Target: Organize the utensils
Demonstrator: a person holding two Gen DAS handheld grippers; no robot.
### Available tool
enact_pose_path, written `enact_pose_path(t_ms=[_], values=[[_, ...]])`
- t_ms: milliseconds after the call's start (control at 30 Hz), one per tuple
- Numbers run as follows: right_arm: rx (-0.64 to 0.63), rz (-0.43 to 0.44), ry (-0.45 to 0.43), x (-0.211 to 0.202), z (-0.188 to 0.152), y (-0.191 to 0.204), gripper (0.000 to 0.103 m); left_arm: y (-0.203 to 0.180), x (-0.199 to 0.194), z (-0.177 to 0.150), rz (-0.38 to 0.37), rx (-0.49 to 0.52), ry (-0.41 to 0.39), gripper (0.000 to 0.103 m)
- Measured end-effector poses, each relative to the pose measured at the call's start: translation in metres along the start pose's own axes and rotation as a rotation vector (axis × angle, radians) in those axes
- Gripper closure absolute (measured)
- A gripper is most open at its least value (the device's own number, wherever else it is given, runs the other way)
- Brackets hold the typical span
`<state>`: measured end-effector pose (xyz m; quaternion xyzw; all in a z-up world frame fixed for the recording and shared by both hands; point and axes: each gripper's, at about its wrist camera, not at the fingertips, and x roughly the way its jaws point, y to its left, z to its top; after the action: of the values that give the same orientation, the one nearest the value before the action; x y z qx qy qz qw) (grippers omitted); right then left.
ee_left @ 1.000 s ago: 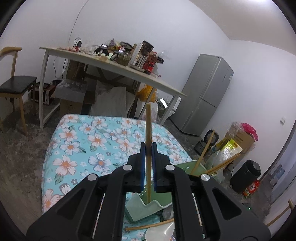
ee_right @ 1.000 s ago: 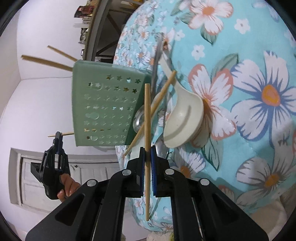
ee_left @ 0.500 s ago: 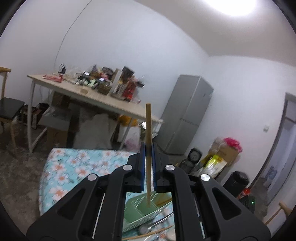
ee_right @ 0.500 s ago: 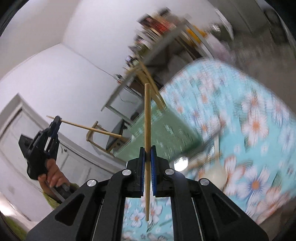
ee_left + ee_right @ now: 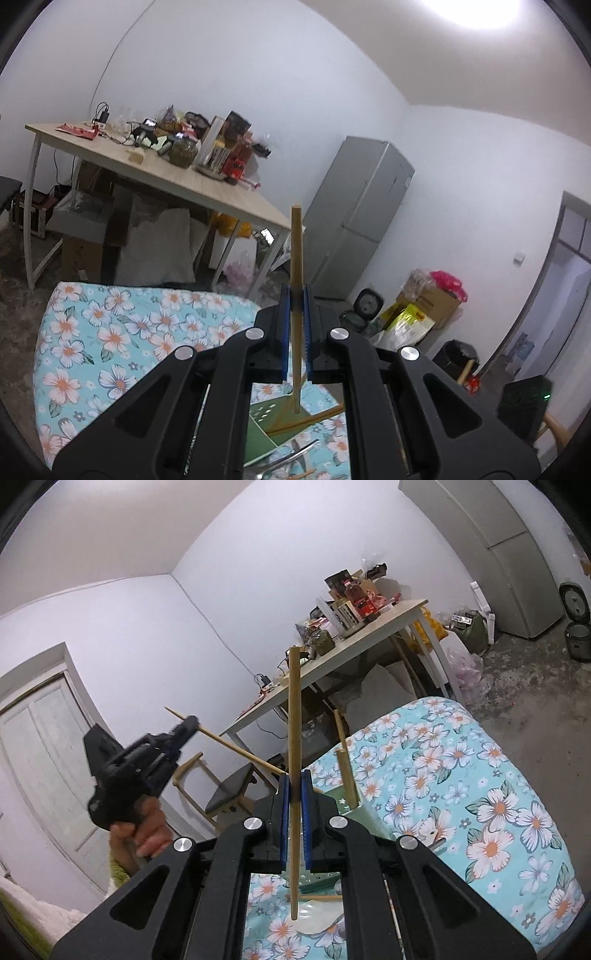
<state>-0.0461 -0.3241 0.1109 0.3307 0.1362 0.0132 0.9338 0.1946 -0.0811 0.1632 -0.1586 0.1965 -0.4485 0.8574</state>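
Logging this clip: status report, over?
Left gripper shut on chopstick. Right gripper likewise, second chopstick. Both lifted above green holder. Nothing blocking.

Ceiling light (image 5: 476, 11) blown out, glare top right; room evenly lit, sharp; strong fisheye edge bending.

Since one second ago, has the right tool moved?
Yes. The right tool, shut on a chopstick, has lifted and tilted up: the flowered cloth filled its view then, now walls and desk show.

Both chopsticks (image 5: 296, 258) now raised, airborne.
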Motion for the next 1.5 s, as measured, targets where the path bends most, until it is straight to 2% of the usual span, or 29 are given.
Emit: enact_pose_path(t_ms=[167, 233, 433, 467, 533, 833, 1033, 1333, 1500], values=[[0.020, -0.012, -0.003, 0.000, 0.002, -0.008, 0.097, 0.013, 0.025, -0.025, 0.048, -0.002, 0.059, 0.097], [0.024, -0.017, -0.003, -0.001, 0.003, -0.010, 0.097, 0.017, 0.035, -0.038, 0.094, 0.016, 0.082, 0.097], [-0.001, -0.029, -0.012, 0.000, 0.009, -0.007, 0.097, 0.030, 0.047, -0.057, 0.133, -0.002, 0.150, 0.096], [-0.007, -0.029, -0.016, 0.000, 0.011, -0.006, 0.097, 0.032, 0.046, -0.057, 0.133, -0.007, 0.152, 0.094], [-0.026, -0.029, -0.030, 0.001, 0.016, -0.003, 0.097, 0.035, 0.043, -0.057, 0.132, -0.015, 0.154, 0.075], [-0.140, -0.013, -0.121, 0.010, 0.052, 0.024, 0.097, 0.039, 0.009, -0.056, 0.154, -0.011, 0.111, 0.055], [-0.215, -0.042, -0.147, 0.041, 0.071, 0.034, 0.097, 0.049, -0.021, -0.066, 0.172, -0.027, 0.121, 0.042], [-0.345, -0.138, -0.104, 0.102, 0.055, 0.041, 0.096, 0.071, -0.057, -0.109, 0.232, -0.049, 0.218, 0.028], [-0.351, -0.168, 0.006, 0.129, 0.039, 0.031, 0.095, 0.076, -0.066, -0.134, 0.260, -0.041, 0.258, 0.025]])
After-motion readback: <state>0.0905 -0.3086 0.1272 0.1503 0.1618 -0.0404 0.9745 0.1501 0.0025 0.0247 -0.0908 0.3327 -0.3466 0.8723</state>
